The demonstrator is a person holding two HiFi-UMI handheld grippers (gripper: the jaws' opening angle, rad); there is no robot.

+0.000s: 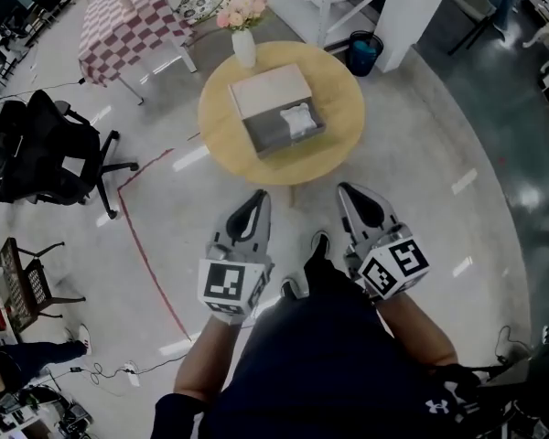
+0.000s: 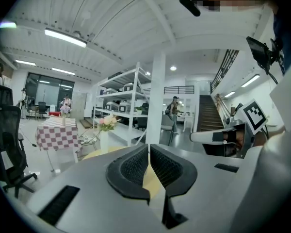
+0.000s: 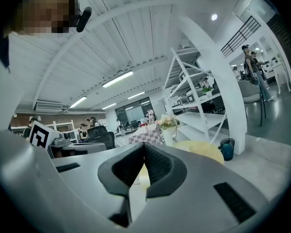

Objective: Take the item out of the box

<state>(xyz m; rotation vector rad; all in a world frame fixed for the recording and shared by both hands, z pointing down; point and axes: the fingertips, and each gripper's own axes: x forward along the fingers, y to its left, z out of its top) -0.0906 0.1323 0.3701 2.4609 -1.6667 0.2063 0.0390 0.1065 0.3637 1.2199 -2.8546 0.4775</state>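
Seen from above, a round table with a smooth pale wood top stands in the upper middle of the frame on a glossy grey concrete floor. On it lies an open, shallow grey rectangular box with a flat beige lid folded back toward the top of the frame. A white crinkled packet rests inside the box, against its right end. A white ceramic vase of pink flowers stands at the table's upper edge, just beside the lid.

In the lower middle, well short of the table, a person holds the left tongs and the right tongs side by side. They are grey plastic, each with a black-and-white marker cube. Seen from the gripper's own camera, the left tongs have their ribbed black pads together with nothing between them. The right tongs are likewise together and hold nothing.

Bare floor surrounds the table on every side. A thin red line curves across the floor at lower left. A black wheeled office chair sits at the left edge, a red-and-white checked cloth-covered table at upper left, and a teal round bin just beyond the round table at upper right.
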